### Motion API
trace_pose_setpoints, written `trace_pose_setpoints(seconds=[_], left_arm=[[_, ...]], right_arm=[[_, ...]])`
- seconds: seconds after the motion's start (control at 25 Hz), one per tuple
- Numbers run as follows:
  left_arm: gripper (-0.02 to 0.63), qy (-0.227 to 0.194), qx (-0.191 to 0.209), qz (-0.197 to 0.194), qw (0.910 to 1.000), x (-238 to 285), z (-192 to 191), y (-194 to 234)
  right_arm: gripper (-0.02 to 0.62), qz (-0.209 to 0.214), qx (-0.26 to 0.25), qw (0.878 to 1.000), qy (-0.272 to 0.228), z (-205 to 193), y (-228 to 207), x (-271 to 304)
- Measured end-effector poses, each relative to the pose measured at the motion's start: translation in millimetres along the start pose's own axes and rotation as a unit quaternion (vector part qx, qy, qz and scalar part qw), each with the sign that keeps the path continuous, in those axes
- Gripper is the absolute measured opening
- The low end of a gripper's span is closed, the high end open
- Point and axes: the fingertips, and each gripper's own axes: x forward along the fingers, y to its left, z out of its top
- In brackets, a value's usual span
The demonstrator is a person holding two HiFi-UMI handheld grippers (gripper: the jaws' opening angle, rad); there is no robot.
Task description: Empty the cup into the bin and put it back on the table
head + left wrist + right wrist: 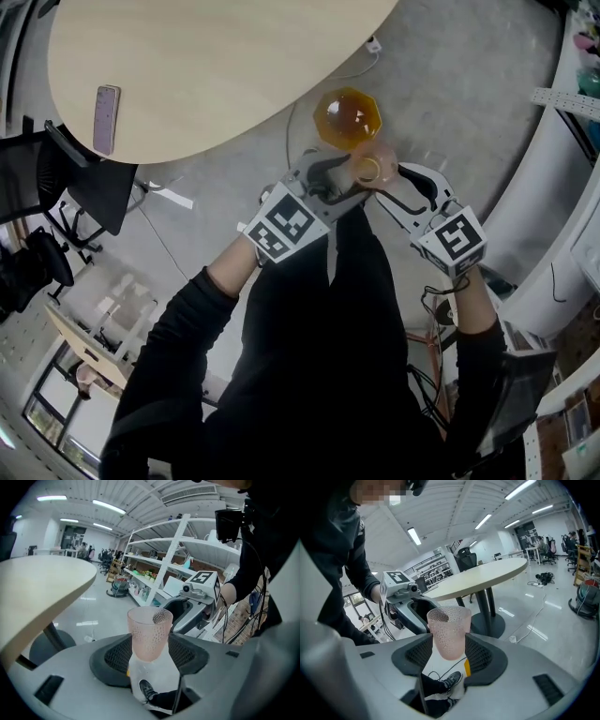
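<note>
Overhead, left gripper [353, 180] and right gripper [386, 181] clamp pink cup [369, 168], amber bin [348, 116] seen whole only there.

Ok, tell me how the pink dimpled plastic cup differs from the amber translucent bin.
The pink dimpled cup is smaller with a round rim; the amber bin is wider and faceted. The cup is clamped by the left gripper and right gripper; the bin stands on the floor. Both are translucent.

Head camera steeply downward; gripper cameras close, opposed, cup [149, 639] in both.
</note>
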Motion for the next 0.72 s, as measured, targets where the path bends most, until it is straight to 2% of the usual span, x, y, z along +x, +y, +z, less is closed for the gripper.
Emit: trace_pose_setpoints(seconds=[0.16,0.4,0.72], left_arm=[[0.252,0.01,-0.048,-0.024,0.9985,11,-28,12],[0.252,0.022,-0.072,-0.045,0.9962,30,-57,31],[0.252,0.056,-0.094,-0.06,0.9922,74,-118,58]], right_arm=[[0.219,0.005,0.022,1.0,0.01,-20,-5,21],[0.219,0.01,0.064,0.998,-0.001,-49,-19,46],[0.219,0.026,0.122,0.992,0.006,-112,-46,91]])
